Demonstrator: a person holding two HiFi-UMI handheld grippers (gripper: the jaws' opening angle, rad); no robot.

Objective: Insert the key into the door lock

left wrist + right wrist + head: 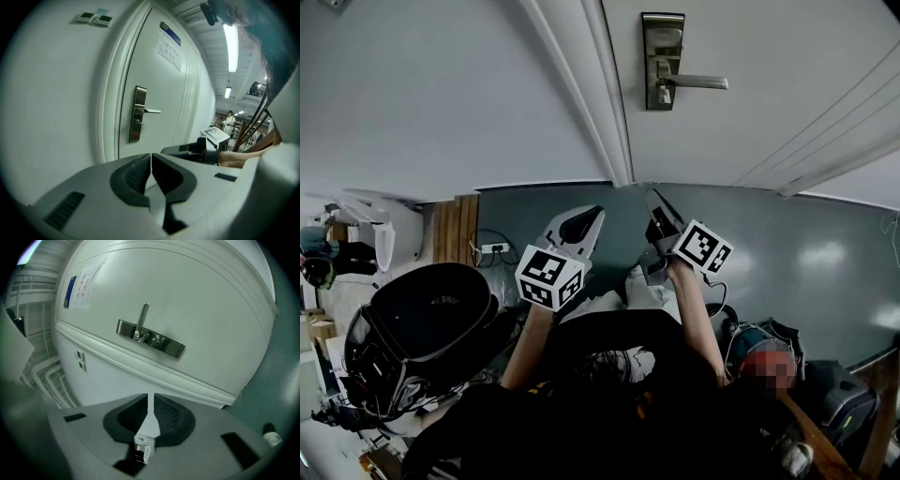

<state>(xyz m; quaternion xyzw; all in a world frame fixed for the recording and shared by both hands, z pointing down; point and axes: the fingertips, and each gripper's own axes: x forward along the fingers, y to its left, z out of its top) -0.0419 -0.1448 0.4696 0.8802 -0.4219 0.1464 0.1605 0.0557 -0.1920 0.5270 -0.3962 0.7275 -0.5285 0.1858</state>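
Observation:
The metal door lock plate (662, 58) with its lever handle (697, 82) is on the white door (750, 103). A small metal piece (662, 94) sticks out of the plate below the lever; I cannot tell whether it is the key. The lock plate also shows in the left gripper view (138, 114) and the right gripper view (150, 338). My left gripper (592, 217) and right gripper (654, 199) are held low, well short of the door. Both are shut, the left gripper (151, 154) and the right gripper (148, 395) with nothing sticking out past the tips.
The white door frame (600, 103) runs to the left of the lock, with the wall (431, 94) beyond it. A black bag (422, 328) lies on the floor at the left, and a power strip (494, 248) by the wall. People stand far down the hall (229, 119).

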